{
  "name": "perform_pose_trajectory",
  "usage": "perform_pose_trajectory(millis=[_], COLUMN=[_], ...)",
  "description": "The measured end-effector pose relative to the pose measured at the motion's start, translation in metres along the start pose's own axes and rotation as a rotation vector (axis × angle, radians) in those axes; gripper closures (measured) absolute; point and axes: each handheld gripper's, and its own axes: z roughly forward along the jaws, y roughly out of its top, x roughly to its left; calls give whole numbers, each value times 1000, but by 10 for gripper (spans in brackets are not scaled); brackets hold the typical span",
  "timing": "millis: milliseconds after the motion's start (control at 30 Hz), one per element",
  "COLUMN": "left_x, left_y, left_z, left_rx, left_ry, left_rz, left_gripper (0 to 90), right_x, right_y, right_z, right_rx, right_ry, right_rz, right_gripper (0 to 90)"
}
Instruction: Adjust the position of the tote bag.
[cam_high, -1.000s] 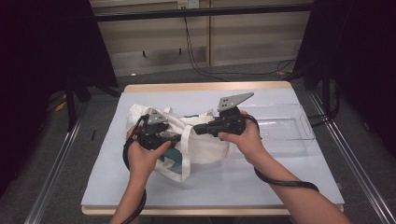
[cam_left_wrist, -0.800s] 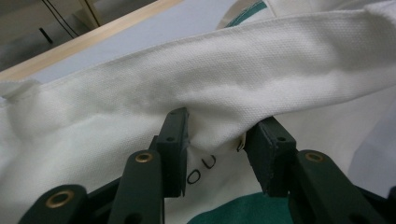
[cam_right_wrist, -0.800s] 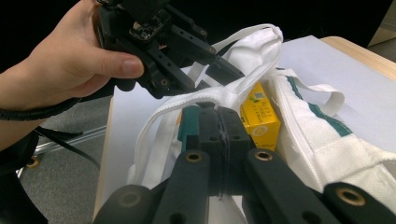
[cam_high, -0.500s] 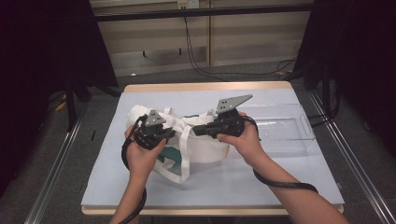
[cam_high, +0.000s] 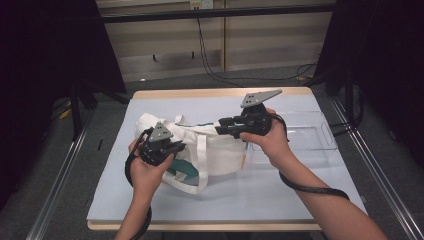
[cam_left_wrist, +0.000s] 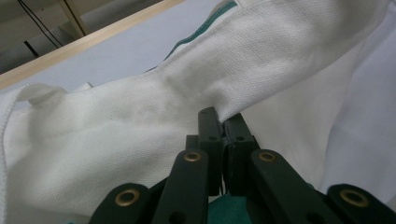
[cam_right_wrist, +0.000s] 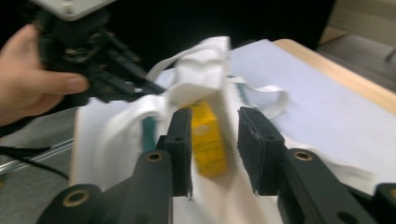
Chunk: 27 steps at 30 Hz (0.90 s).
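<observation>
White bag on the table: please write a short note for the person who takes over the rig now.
Left gripper: shut on the white bag, pinching its fabric edge.
Right gripper: jaws have just been opening, nothing pressed between them; it hovers over the bag's mouth.
Yellow box: lies inside the bag, beyond the right jaws.
Clear tray: on the table, right of the bag.
Done: the box seems dropped in.
Left: probably draw the right gripper back and then release the bag.

We saw the table (cam_high: 150, 210) evenly lit amid dark surroundings; the right gripper view was motion-blurred, the left gripper view sharp.
</observation>
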Motion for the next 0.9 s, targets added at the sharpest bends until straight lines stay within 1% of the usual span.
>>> perform_pose_trajectory(millis=[33, 67, 167, 233, 267, 300, 333, 367, 433, 500, 533, 567, 600, 633, 700, 733, 767, 800, 833, 900], left_x=[0, -1, -1, 0, 0, 1, 1, 1, 1, 1, 2, 2, 2, 2, 1, 0, 0, 0, 1, 1], left_y=[0, -1, -1, -2, -3, -4, -4, -4, -4, -5, -6, -6, -7, -7, -6, -6, -6, -6, -7, -8], left_z=[0, 0, -2, -1, -2, -2, -2, -3, -3, -4, -3, -3, -3, -3, -5, -5, -6, -6, -7, -9], left_rx=[-2, -11, 2, -15, -15, -19, -22, -16, -20, -22, -28, -28, -31, -36, -30, -36, -41, -39, -46, -42], left_ry=[4, -4, -5, -9, -12, -19, -20, -17, -18, -24, -27, -27, -25, -28, -21, -26, -27, -33, -40, -44], left_rz=[-1, -1, 11, -4, -5, -7, -6, 0, 4, 8, -2, -2, -1, 1, 12, 5, 0, 2, -10, -7], left_gripper=[884, 883, 883, 883, 883, 883, 883, 883, 883, 883, 883, 883, 883, 883, 882, 882, 881, 881, 882, 882], right_x=[0, -5, -9, -13, -18, -18, -23, -25, -27, -33, -36, -36, -36, -36, -36, -36, -35, -35, -35, -35], right_y=[0, 2, 2, 1, -1, -1, -4, -5, -6, -9, -12, -13, -13, -14, -14, -14, -13, -13, -12, -11], right_z=[0, 0, 3, 7, 11, 11, 14, 16, 17, 20, 24, 25, 25, 27, 28, 27, 28, 28, 27, 28], right_rx=[0, 7, 21, 37, 54, 54, 77, 80, 81, 102, 137, 147, 147, 145, 153, 154, 162, 162, 162, 164], right_ry=[0, -18, -28, -42, -58, -58, -82, -83, -87, -97, -96, -94, -94, -95, -88, -89, -67, -67, -81, -83], right_rz=[0, 7, 10, 10, 22, 22, 21, 29, 36, 48, 62, 58, 58, 59, 52, 43, 44, 44, 41, 38], right_gripper=[631, 603, 597, 587, 554, 554, 535, 532, 531, 533, 568, 588, 588, 629, 759, 816, 880, 880, 890, 892])
